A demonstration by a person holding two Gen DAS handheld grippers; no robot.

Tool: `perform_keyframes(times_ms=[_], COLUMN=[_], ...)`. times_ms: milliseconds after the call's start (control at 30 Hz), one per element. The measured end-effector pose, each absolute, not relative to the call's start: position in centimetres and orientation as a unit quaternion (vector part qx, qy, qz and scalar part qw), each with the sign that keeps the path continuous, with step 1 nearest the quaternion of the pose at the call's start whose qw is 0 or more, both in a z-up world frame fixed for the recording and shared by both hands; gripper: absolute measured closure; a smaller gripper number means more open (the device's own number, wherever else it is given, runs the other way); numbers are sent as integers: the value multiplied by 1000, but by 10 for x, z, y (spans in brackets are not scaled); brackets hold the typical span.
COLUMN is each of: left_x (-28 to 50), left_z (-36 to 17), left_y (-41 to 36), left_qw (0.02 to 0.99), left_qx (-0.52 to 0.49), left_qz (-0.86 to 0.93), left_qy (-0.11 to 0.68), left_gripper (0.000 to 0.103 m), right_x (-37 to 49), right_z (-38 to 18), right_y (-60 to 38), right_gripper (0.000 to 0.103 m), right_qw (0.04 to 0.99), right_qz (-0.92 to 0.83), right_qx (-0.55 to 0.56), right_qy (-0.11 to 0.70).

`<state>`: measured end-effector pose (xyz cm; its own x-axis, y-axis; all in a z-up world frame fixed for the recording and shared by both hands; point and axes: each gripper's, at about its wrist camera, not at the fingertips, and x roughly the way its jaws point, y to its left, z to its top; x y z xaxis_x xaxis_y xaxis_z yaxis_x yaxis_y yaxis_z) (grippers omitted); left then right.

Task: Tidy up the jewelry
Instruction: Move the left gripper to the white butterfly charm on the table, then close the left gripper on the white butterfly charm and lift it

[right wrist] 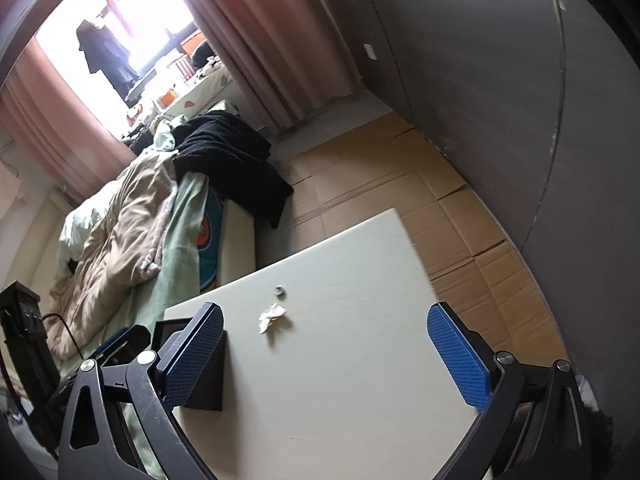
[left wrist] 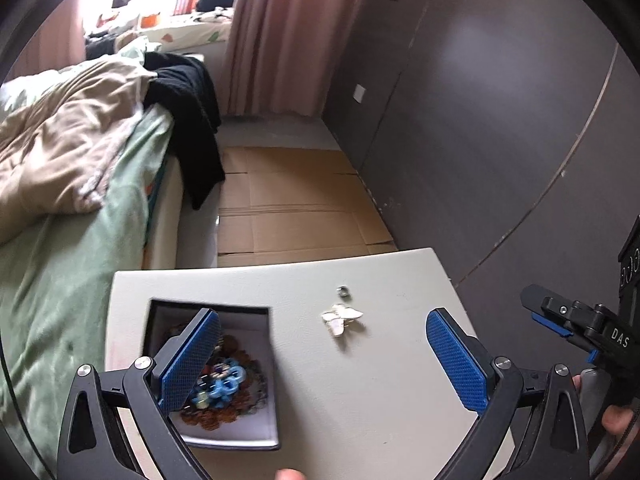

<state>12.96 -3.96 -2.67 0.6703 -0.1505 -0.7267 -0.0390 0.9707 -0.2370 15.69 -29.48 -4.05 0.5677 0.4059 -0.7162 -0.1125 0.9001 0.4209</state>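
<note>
A dark open box (left wrist: 256,438) with a white lining stands on the white table (left wrist: 380,380) at the left and holds several bead bracelets (left wrist: 228,392), one blue. A white butterfly piece (left wrist: 341,319) lies mid-table, and a small silver ring (left wrist: 343,291) lies just beyond it. My left gripper (left wrist: 324,360) is open and empty above the table, its left finger over the box. In the right wrist view the butterfly piece (right wrist: 271,315) and the ring (right wrist: 278,290) lie ahead of my right gripper (right wrist: 326,354), which is open and empty. The box (right wrist: 208,376) sits behind its left finger.
A bed (left wrist: 72,208) with green and tan bedding and black clothes (left wrist: 192,120) runs along the table's left. Flattened cardboard (left wrist: 296,208) covers the floor beyond the table. A grey wall (left wrist: 500,120) stands on the right. The right gripper's body (left wrist: 592,328) shows at the right edge.
</note>
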Motion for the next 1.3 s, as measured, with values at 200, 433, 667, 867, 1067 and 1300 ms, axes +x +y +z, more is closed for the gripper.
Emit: perform_keyframes(times_ms=[200,433,667,867,1067,1300], left_x=[156,186,210,223,230,231], left_z=[-40,-72,-106,-124,-137,-135], left_y=[-61,-77,-88,-96,-101,-97], left_qw=[892,865,831,817,807,805], left_qx=[-94,-73,-72,-57,-45,-57], left_qz=[-37,-28,-14,2,15,10], left_qy=[440,496,551,574,589,591], left_gripper=[35,39,44,46,56,60], right_x=[162,168,173,176,177,177], right_z=[-47,-50,-52,-53,-55,-55], right_y=[-320,-338,-353,-358,-359,-355], right_gripper=[5,7,7,7,7,7], right_qw=[863,855,847,843,839,839], right_qz=[135,121,114,117,119,119], right_qx=[199,221,248,267,276,270], right_qy=[445,452,455,452,453,457])
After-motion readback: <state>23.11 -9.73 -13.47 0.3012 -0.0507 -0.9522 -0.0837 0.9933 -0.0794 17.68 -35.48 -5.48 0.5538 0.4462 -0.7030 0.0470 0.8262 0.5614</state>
